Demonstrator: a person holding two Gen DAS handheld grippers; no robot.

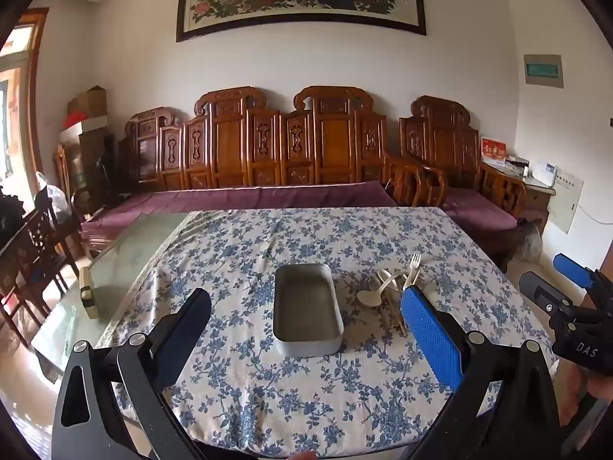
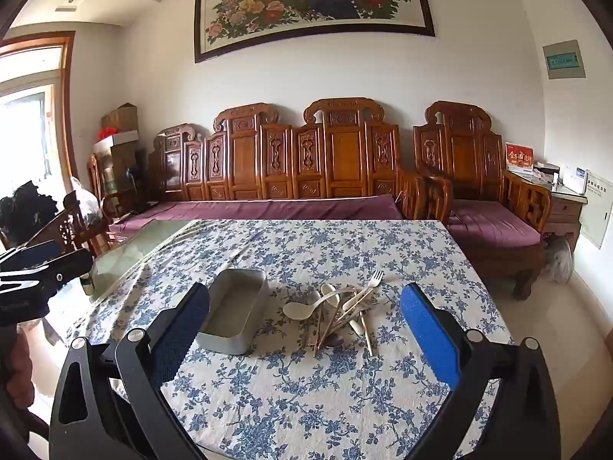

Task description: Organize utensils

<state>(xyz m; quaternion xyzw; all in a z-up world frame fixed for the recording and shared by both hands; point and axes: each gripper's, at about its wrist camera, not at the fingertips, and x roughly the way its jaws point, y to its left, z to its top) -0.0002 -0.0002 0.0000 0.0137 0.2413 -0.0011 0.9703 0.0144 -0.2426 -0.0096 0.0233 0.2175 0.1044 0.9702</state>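
A grey metal tray (image 1: 308, 308) sits empty on the flowered tablecloth; it also shows in the right wrist view (image 2: 235, 312). Right of it lies a pile of utensils (image 2: 337, 314): cream spoons, a fork (image 2: 367, 289), chopsticks and metal pieces. The pile shows partly in the left wrist view (image 1: 387, 287), half hidden by a blue pad. My left gripper (image 1: 306, 322) is open and empty, held above the table short of the tray. My right gripper (image 2: 306, 322) is open and empty, short of the pile. Each gripper shows at the edge of the other's view.
The tablecloth (image 2: 325, 395) covers most of a glass table (image 1: 126, 260); bare glass shows at the left with a small object (image 1: 88, 295) on it. A carved wooden bench with purple cushions (image 2: 268, 207) stands behind the table. Wooden chairs (image 1: 34, 245) stand at the left.
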